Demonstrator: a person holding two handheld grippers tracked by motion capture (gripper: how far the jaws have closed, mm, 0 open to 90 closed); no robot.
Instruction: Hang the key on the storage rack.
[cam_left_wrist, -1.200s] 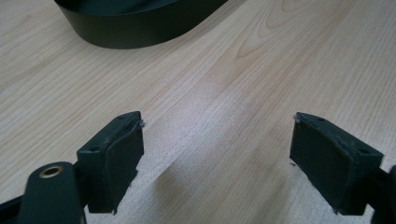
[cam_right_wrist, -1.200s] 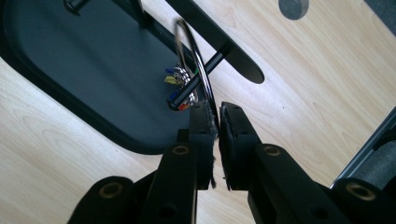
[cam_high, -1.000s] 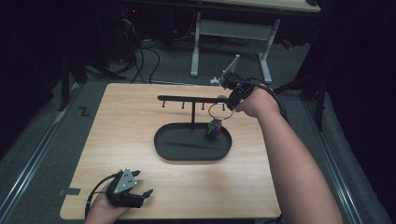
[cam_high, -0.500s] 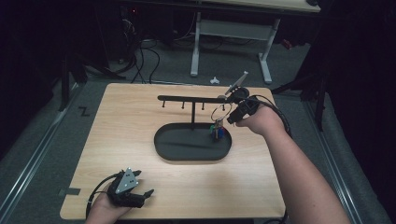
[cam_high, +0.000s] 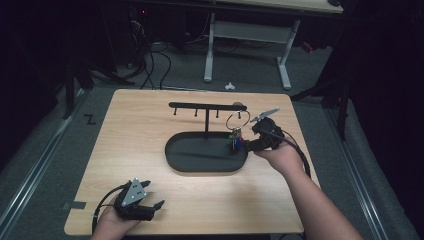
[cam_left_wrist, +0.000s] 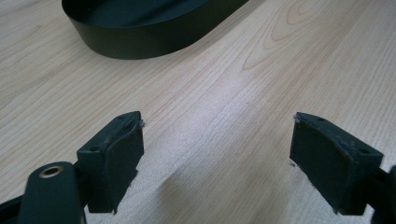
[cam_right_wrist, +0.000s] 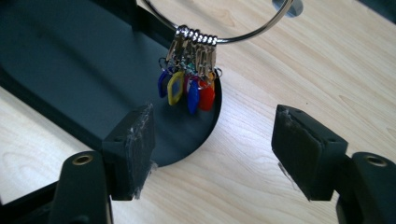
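The key ring (cam_right_wrist: 219, 25) hung from the end of the rack (cam_high: 206, 106), its bunch of tags (cam_right_wrist: 187, 88) dangling over the tray (cam_high: 176, 159), just ahead of the right gripper (cam_right_wrist: 215, 154) and slightly toward its left finger; the hanging itself looked done. The right fingers (cam_right_wrist: 133, 149) stood wide apart with nothing between them, having just been opening, and the ring hung clear of both pads; what seemed left was to draw that hand away, and perhaps nothing more. In the high view the right gripper (cam_high: 265, 135) sat just beside the tray's right end, near the ring (cam_high: 237, 120). The left gripper (cam_high: 136, 204) lay on the tabletop (cam_high: 135, 130) near its front edge, well apart from the ring; its fingers (cam_left_wrist: 116, 158) were likewise apart and empty, with bare wood between them and the tray's wall (cam_left_wrist: 154, 39) farther ahead.

Counted: one ring; one rack with a single post and three small pegs visible under its bar; one tray; two grippers; the tags numbered about five, in blue, yellow, red and orange, though they overlapped too much for an exact count.
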